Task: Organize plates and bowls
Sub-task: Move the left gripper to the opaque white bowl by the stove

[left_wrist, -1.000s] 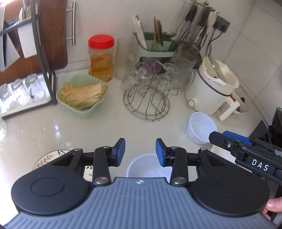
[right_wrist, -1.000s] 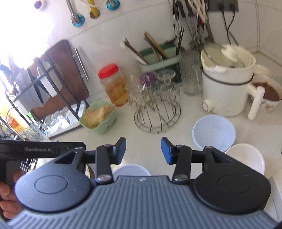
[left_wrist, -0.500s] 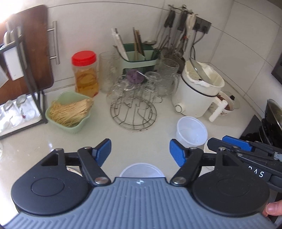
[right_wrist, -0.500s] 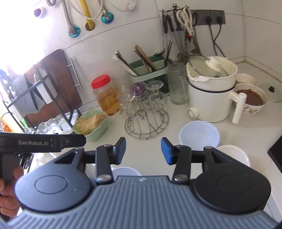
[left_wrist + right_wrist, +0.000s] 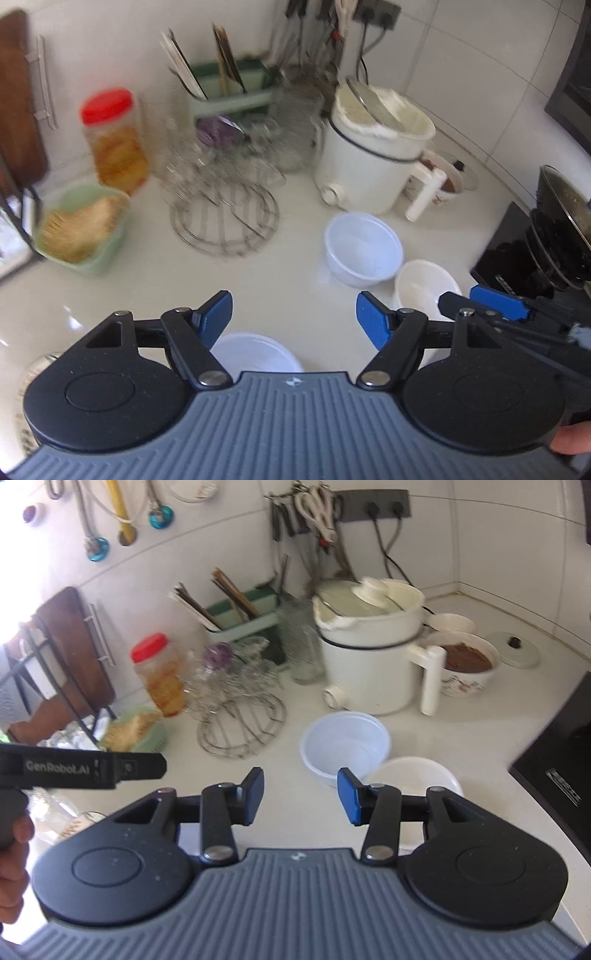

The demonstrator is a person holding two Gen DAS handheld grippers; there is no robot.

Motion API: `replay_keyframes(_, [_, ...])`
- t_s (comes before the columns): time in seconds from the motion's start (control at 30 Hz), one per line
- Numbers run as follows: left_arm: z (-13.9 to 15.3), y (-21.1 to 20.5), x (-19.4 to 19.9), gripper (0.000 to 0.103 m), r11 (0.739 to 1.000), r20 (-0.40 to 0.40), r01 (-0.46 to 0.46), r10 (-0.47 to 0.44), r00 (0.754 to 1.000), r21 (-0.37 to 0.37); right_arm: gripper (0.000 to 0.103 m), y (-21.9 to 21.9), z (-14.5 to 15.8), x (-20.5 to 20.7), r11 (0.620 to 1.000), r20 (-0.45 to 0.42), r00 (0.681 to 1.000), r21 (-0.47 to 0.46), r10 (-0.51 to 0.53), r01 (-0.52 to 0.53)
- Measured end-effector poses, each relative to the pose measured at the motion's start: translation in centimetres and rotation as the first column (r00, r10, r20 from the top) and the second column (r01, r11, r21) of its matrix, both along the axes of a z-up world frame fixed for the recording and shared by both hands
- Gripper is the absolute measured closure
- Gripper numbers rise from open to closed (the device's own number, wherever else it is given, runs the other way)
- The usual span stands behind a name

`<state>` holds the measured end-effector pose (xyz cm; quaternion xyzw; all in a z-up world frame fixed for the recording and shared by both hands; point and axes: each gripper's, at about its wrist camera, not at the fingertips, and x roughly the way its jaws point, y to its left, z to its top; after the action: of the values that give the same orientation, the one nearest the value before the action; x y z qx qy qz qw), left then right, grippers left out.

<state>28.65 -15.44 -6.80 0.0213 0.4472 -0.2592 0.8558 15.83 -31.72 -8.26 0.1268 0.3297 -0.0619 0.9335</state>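
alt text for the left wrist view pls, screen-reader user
The left gripper hangs open and empty over a white kitchen counter, a white bowl just below it. Ahead sit two more white bowls, the deep one and the shallow one, near a white cooker. The right gripper enters from the right edge.

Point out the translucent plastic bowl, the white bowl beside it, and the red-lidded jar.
translucent plastic bowl (image 5: 345,744), right wrist view, inner wall.
white bowl (image 5: 413,775), right wrist view, inside surface.
red-lidded jar (image 5: 107,106), left wrist view, lid.
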Motion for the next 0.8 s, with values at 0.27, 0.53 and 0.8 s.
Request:
replay_keyframes(0.27, [-4.1, -4.2, 1.4, 0.025, 0.998, -0.088, 0.067, -0.068, 0.994, -0.019, 0.056, -3.1, -3.9, -0.1, 0.998, -0.076, 0.995, -0.027, -0.057, 0.055])
replay_keyframes(0.53, [-7.0, -9.4, 3.1, 0.025, 0.988, -0.144, 0.149, -0.153, 0.978, -0.043, 0.056, -7.2, -6.4, 0.8, 0.988, -0.105, 0.983, -0.060, -0.151, 0.145])
replay_keyframes(0.8, [-8.6, -12.9, 4.6, 0.026, 0.974, -0.163, 0.219, -0.225, 0.961, -0.053, 0.057, -10.4, -8.7, 2.0, 0.979, -0.143, 0.969, -0.065, -0.200, 0.193])
